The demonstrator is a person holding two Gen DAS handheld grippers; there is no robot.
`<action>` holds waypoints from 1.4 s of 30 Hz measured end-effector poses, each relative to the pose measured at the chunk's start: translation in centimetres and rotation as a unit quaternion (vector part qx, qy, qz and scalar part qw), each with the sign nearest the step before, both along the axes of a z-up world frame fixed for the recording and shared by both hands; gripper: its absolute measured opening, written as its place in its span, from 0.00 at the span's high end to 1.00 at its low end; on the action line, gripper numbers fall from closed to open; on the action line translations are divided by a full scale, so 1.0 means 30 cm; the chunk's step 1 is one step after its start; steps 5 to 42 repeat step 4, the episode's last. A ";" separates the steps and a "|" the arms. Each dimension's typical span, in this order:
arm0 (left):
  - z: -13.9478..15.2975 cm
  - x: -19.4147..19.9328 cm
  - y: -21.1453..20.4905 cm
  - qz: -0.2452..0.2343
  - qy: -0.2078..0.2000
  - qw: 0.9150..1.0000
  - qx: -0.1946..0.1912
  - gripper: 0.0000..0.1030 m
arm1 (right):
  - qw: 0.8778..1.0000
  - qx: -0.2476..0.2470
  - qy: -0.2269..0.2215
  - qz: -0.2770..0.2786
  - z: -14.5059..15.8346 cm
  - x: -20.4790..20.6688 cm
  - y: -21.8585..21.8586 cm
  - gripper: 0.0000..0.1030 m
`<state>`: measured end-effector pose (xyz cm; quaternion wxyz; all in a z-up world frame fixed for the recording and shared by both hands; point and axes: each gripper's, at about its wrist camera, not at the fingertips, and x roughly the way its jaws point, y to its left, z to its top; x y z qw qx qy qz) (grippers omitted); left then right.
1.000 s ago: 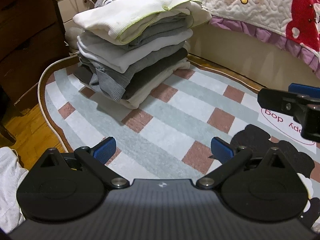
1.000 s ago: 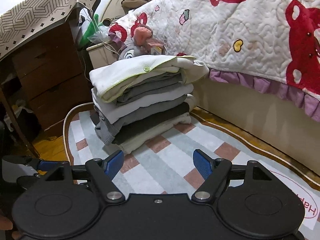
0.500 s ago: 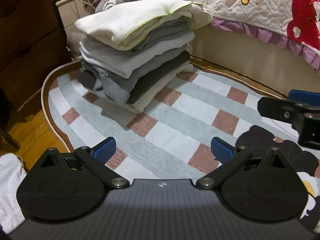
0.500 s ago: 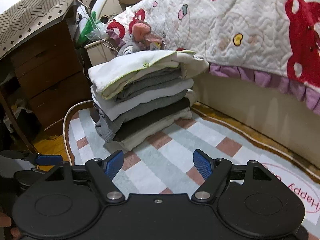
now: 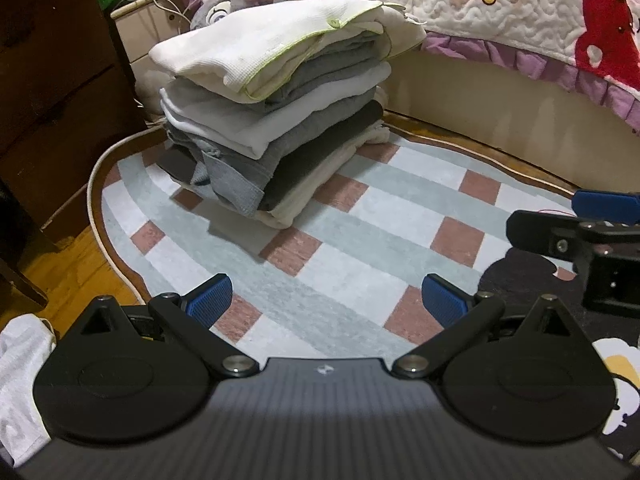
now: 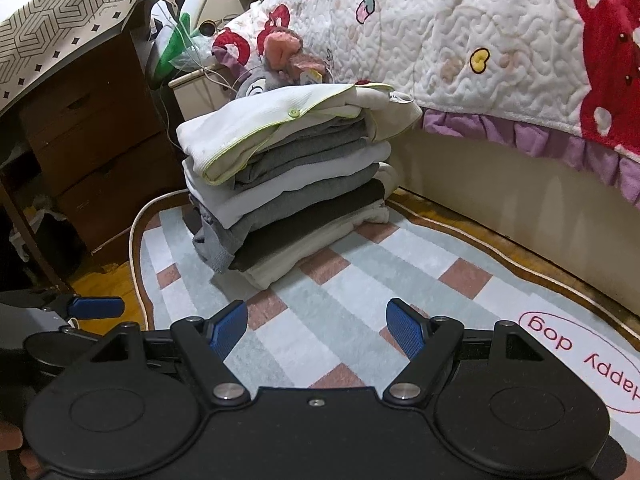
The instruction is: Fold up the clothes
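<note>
A: Item 1, nearest: left gripper (image 5: 325, 300), blue pads spread wide, nothing between them, over the checked rug (image 5: 360, 216).

B: Item 2: right gripper (image 6: 318, 328), jaws likewise apart and empty, also above the rug.

A: Item 3, beyond both: stack of folded clothes (image 5: 276, 120), on the rug's far-left part, well apart from either gripper, ahead and slightly left of each.

B: Composition: white waffle-knit garment (image 6: 272, 128) with a green-edged placket and 1 button on top; grey, white, dark and cream layers under it.

A: Item 4, behind the stack: plush toy (image 6: 276, 64), partly hidden.

B: Item 5, farthest right: quilted bedspread (image 6: 500, 48), hanging over the bed's side.
</note>
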<state>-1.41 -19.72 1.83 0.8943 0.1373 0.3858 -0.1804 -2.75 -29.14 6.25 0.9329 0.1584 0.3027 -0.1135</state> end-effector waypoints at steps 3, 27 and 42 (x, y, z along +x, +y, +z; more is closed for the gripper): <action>-0.002 -0.007 -0.003 -0.005 -0.007 1.000 0.005 0.00 | 1.000 0.001 0.004 0.002 -0.005 0.002 0.001 0.22; -0.005 -0.006 -0.005 -0.007 -0.006 1.000 0.006 0.00 | 1.000 0.001 0.005 0.003 -0.006 0.003 0.002 0.22; -0.005 -0.006 -0.005 -0.007 -0.006 1.000 0.006 0.00 | 1.000 0.001 0.005 0.003 -0.006 0.003 0.002 0.22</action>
